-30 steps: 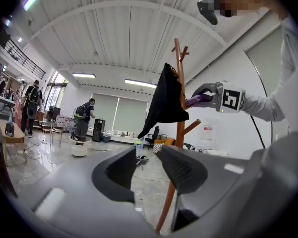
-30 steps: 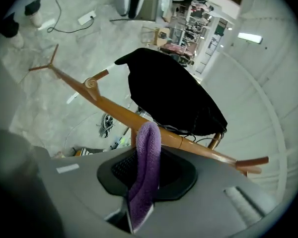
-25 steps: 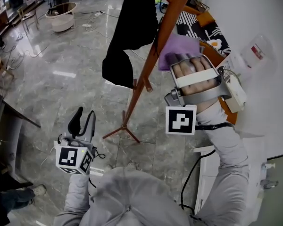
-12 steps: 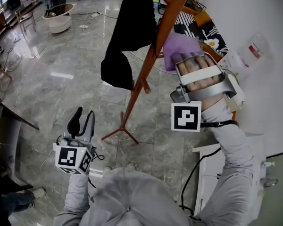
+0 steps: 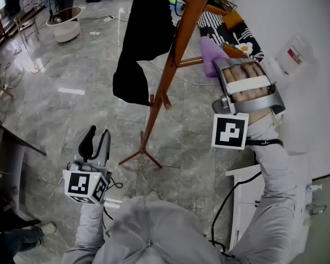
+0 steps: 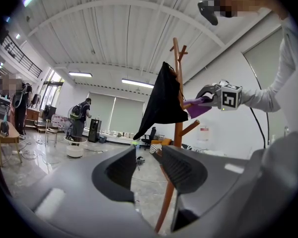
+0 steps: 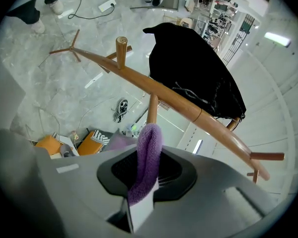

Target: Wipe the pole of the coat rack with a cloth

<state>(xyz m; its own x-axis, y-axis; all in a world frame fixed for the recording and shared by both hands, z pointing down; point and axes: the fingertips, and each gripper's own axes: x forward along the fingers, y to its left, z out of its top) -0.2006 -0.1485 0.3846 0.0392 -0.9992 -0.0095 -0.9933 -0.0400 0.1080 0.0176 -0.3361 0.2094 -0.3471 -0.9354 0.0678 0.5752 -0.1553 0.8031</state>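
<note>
The wooden coat rack pole (image 5: 170, 73) leans across the head view, and a black garment (image 5: 140, 37) hangs from its upper pegs. My right gripper (image 5: 217, 65) is shut on a purple cloth (image 5: 210, 53), held just right of the pole at the height of a side peg (image 5: 188, 62). In the right gripper view the cloth (image 7: 148, 155) sticks up between the jaws, just below the pole (image 7: 164, 95); I cannot tell whether they touch. My left gripper (image 5: 96, 142) hangs low at the left, open and holding nothing. Its camera also sees the pole (image 6: 177, 113) and cloth (image 6: 198, 106).
The rack's tripod feet (image 5: 146, 154) stand on the marble floor. A white cabinet (image 5: 245, 202) with a black cable is at lower right. Patterned cushions (image 5: 231, 23) lie behind the rack. A round basin (image 5: 63, 29) sits far left. A person (image 6: 81, 118) stands in the distance.
My right gripper has moved right and a little up with the cloth, which has come off the pole's side. The left gripper has stayed put.
</note>
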